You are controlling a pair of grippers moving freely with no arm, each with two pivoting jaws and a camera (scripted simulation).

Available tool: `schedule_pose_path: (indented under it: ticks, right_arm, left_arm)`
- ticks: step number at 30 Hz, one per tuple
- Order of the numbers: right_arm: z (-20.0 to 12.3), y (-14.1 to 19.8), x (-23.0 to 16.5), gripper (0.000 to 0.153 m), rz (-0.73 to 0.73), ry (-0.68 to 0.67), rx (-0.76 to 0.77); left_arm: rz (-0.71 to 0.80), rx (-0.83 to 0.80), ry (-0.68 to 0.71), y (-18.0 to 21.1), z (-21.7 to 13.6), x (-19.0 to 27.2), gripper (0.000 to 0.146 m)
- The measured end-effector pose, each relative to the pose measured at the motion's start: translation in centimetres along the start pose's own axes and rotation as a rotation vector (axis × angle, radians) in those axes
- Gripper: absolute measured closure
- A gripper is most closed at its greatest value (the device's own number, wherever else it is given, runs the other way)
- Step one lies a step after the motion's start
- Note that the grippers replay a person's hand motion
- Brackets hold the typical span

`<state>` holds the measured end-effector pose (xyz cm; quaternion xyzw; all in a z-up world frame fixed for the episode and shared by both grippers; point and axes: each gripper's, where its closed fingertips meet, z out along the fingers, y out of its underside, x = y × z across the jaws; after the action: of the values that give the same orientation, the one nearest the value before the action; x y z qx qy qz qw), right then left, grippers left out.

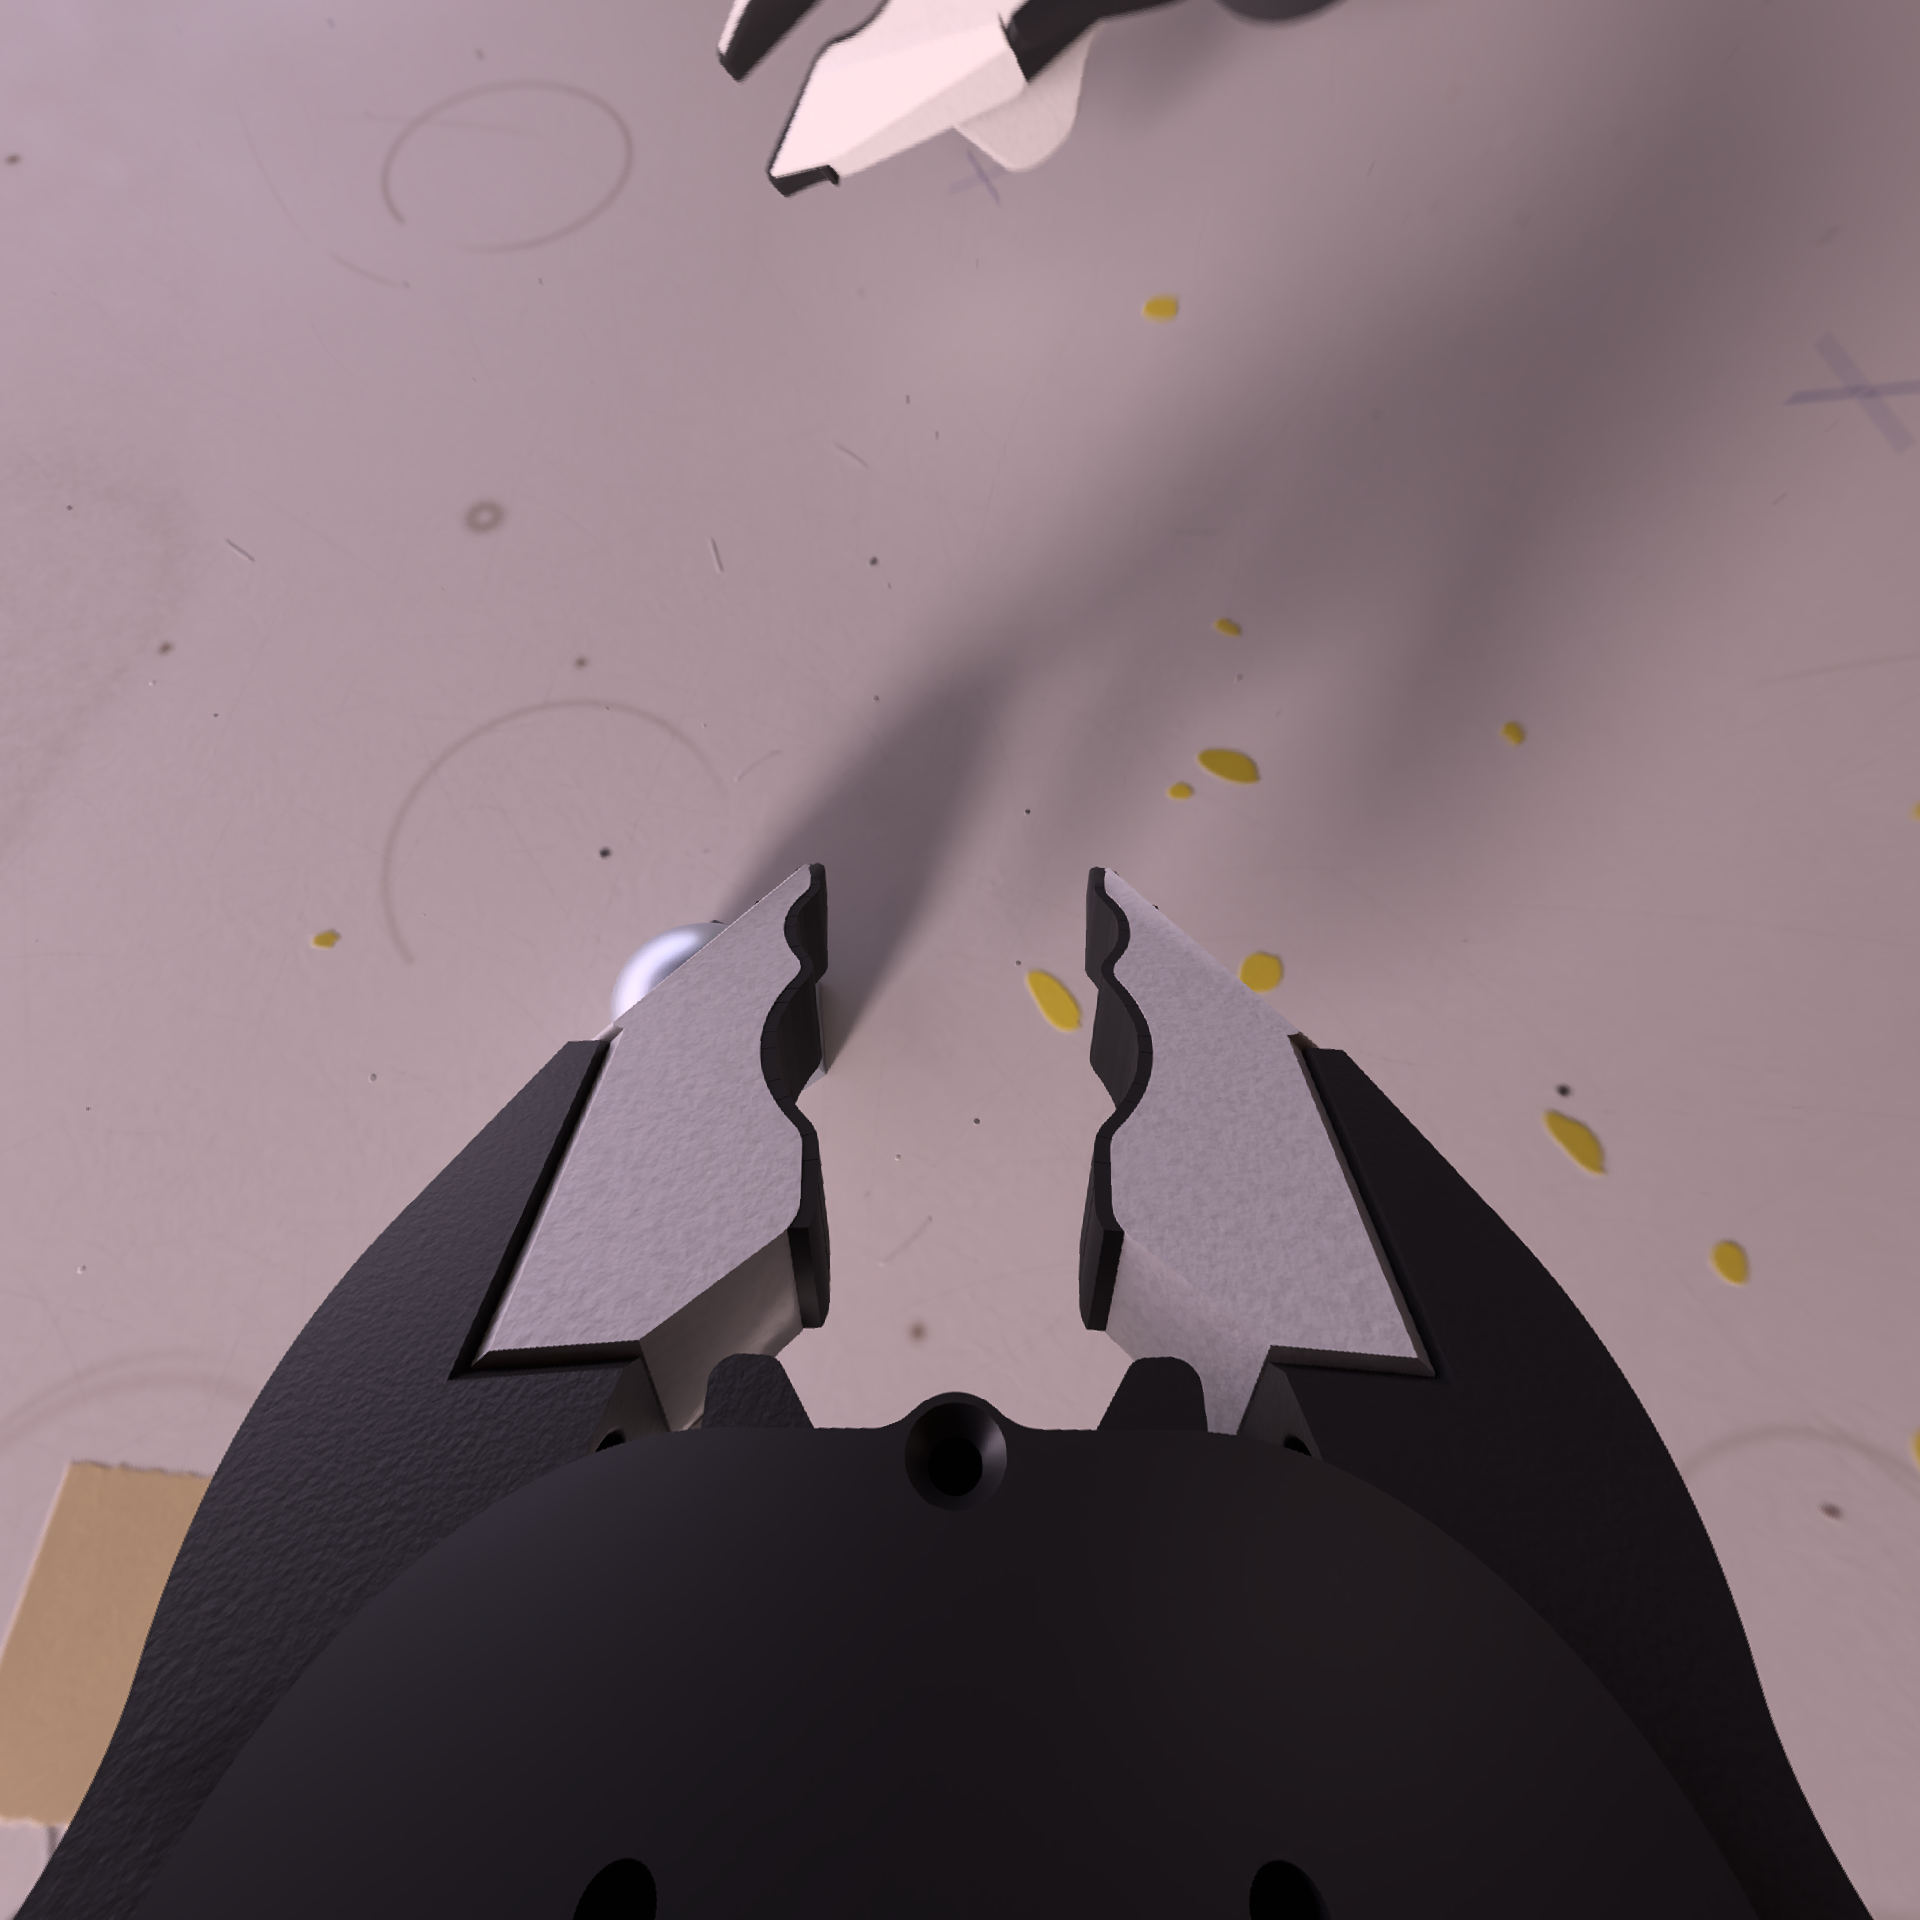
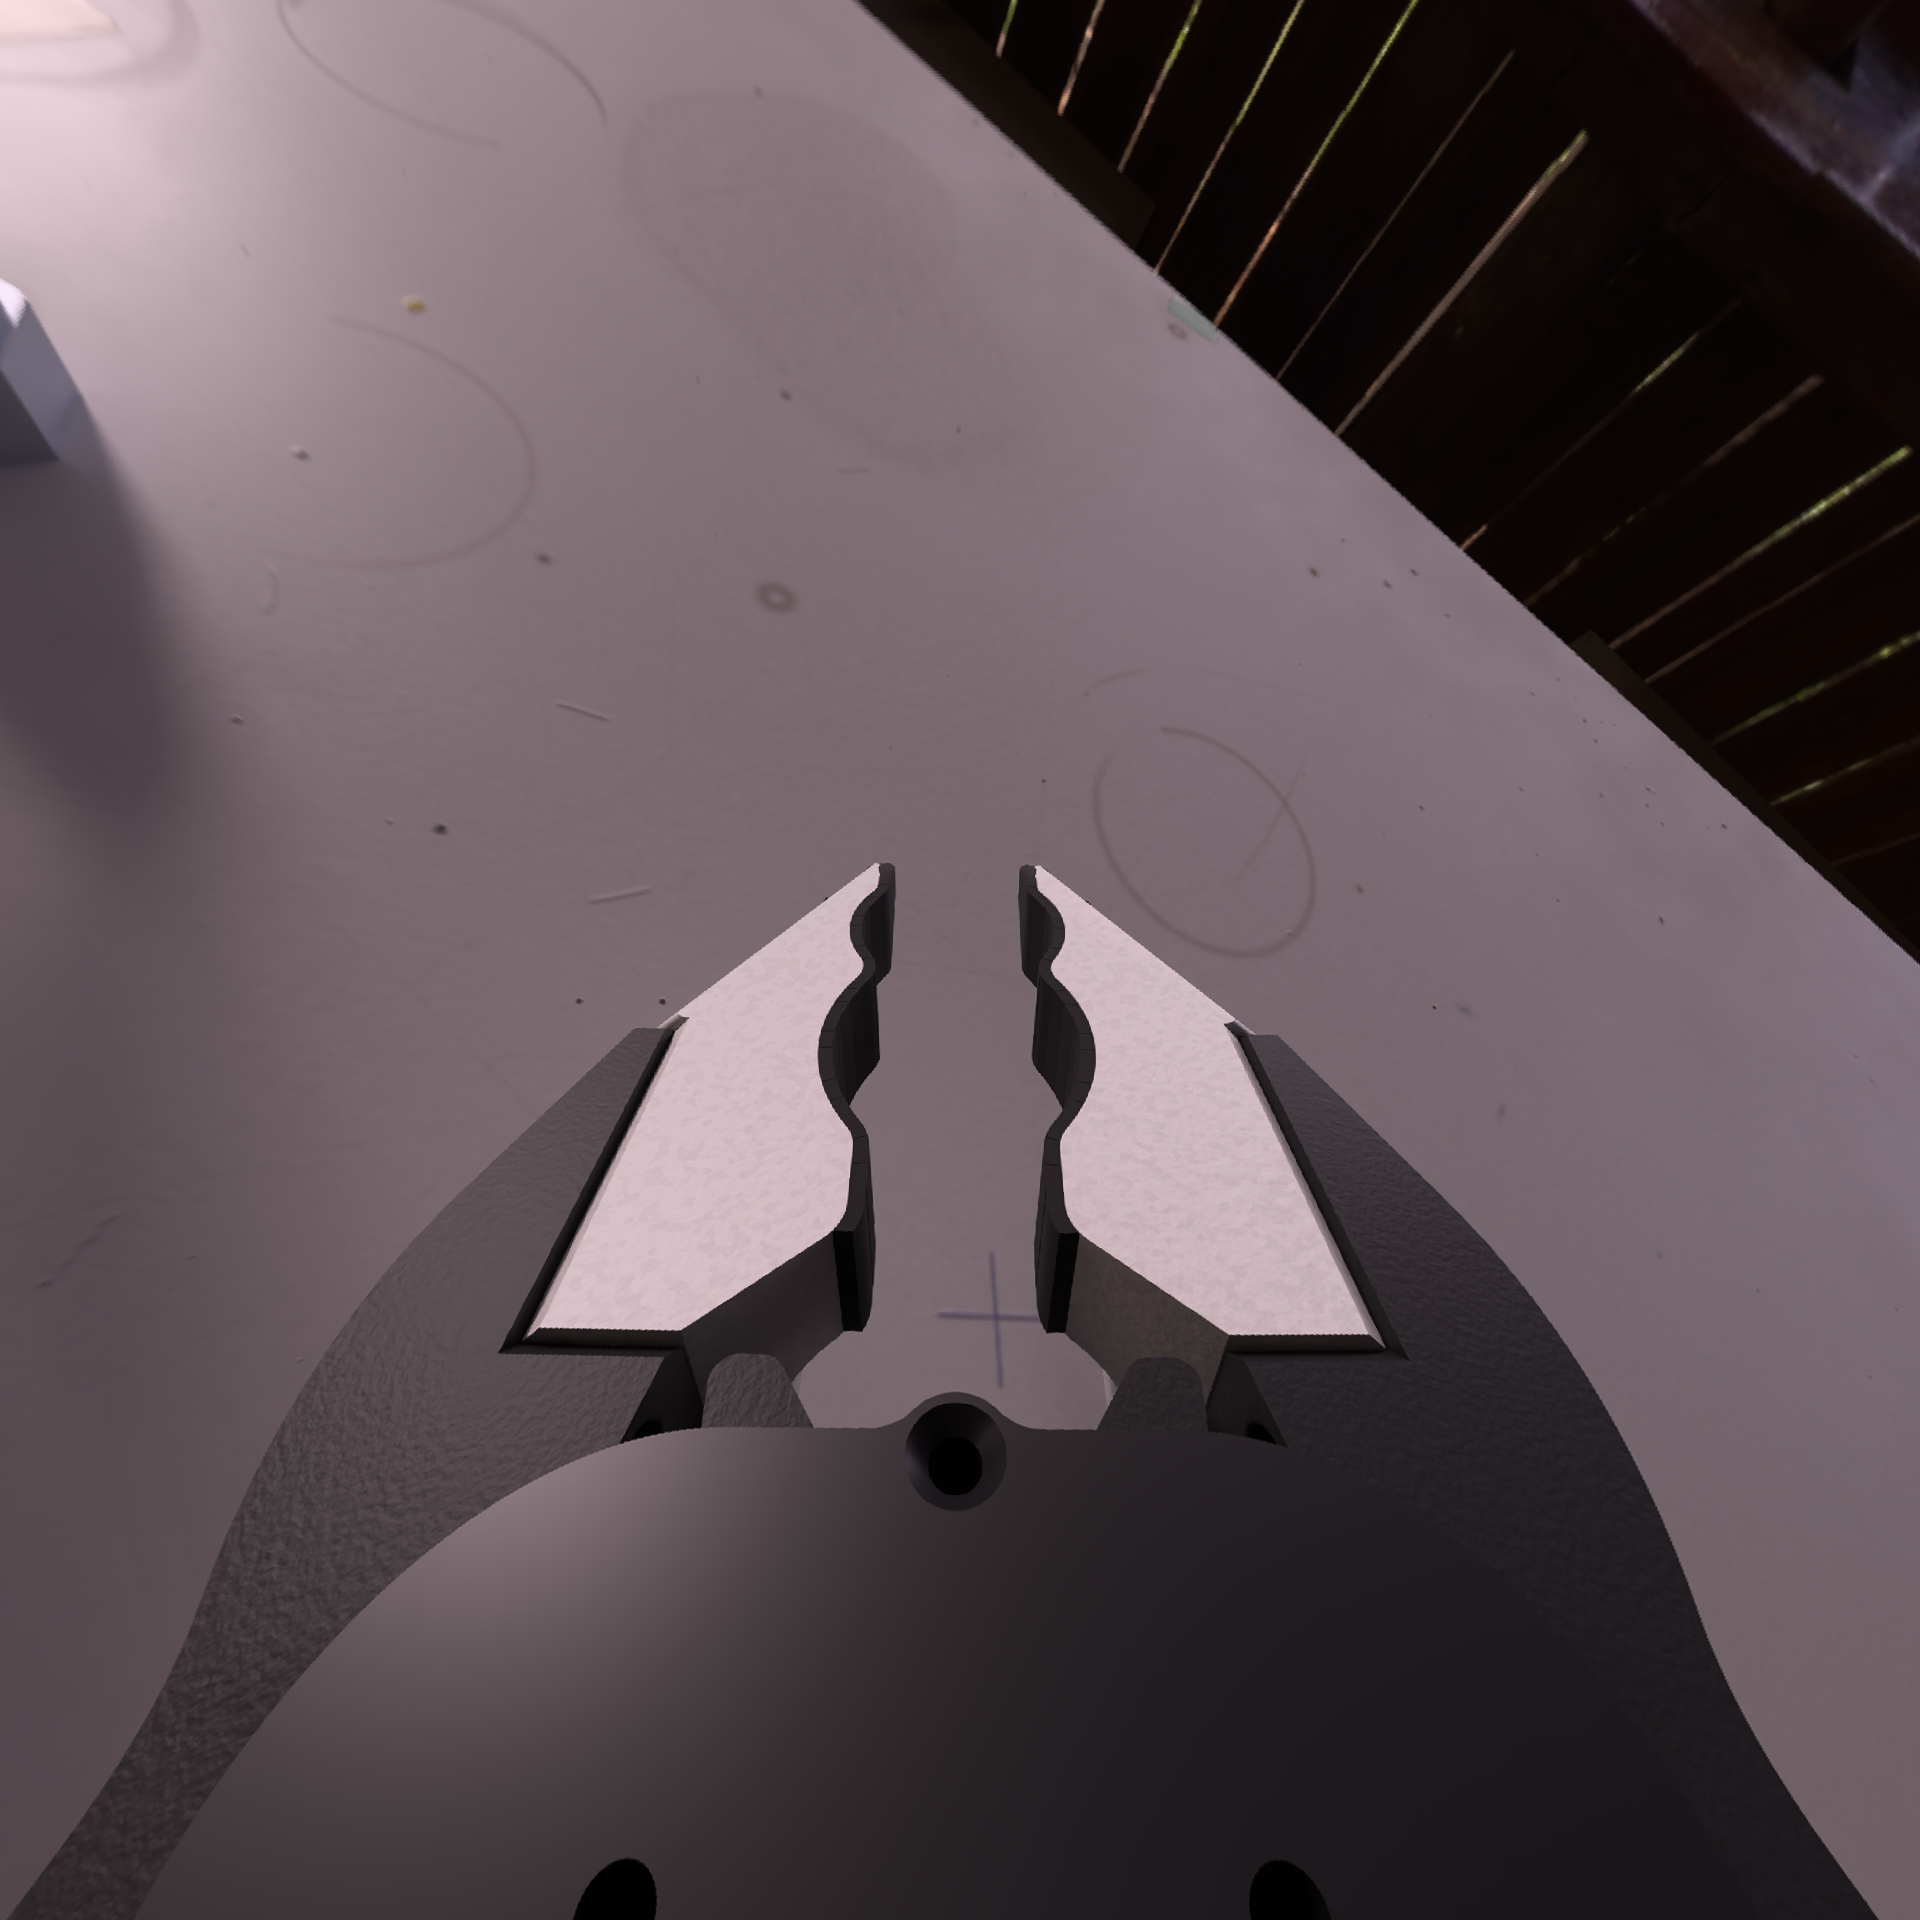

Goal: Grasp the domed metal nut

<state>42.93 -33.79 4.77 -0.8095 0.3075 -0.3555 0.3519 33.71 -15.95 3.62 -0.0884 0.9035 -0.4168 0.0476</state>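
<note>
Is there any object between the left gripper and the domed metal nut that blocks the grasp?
No separate object blocks it. The domed metal nut lies on the table, outside the open left gripper, partly hidden behind its left finger. That finger itself stands between the gap and the nut.

One domed metal nut (image 1: 660,961) sits on the tabletop (image 1: 312,623), a shiny rounded thing half hidden behind a finger. There are two grippers: the left gripper (image 1: 956,894), and the right gripper (image 2: 958,891), each with two fingers and jaws standing apart. One tan patch of tape (image 1: 94,1621) lies at the tabletop's near left corner in the left wrist view. Yellow paint spots (image 1: 1229,765) number about a dozen. Two pen crosses (image 1: 1860,400) show in the left wrist view. One pale block (image 2: 31,384) pokes in at the right wrist view's left edge.
</note>
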Motion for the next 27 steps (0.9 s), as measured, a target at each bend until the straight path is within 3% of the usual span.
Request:
schedule_pose_path:
  ticks: [4,8,13,16,19,24,27]
  right_arm:
    - [-2.3,-2.0,-0.7,0.133,0.052,-0.04,0.096]
    - [-3.2,-3.3,-3.6,0.132,0.055,-0.137,0.138]
    - [-2.5,-3.0,-6.1,0.117,0.109,-0.245,0.087]
    - [-2.5,-3.0,-7.1,0.113,0.145,-0.307,0.083]
    - [-2.1,-2.8,-8.1,0.113,0.109,-0.315,0.08]
    - [-2.4,-2.7,-9.2,0.118,0.016,-0.32,0.037]
    - [-4.5,-2.5,-12.8,0.125,-0.048,-0.527,-0.002]
  left_arm:
    - [-0.054,0.082,0.009,-0.6,-1.8,-1.5,0.095]
    - [-0.062,0.077,-0.008,0.8,-1.9,-3.2,0.081]
    - [-0.069,0.067,0.036,1.5,-1.1,-3.0,0.073]
    - [-0.088,0.083,0.046,1.4,-1.0,-3.1,0.077]
    - [-0.079,0.054,-0.012,1.9,-0.6,-3.8,0.091]
    - [-0.087,0.057,-0.014,2.0,-0.5,-4.0,0.094]
    - [-0.099,0.061,-0.023,2.1,-0.4,-4.2,0.099]
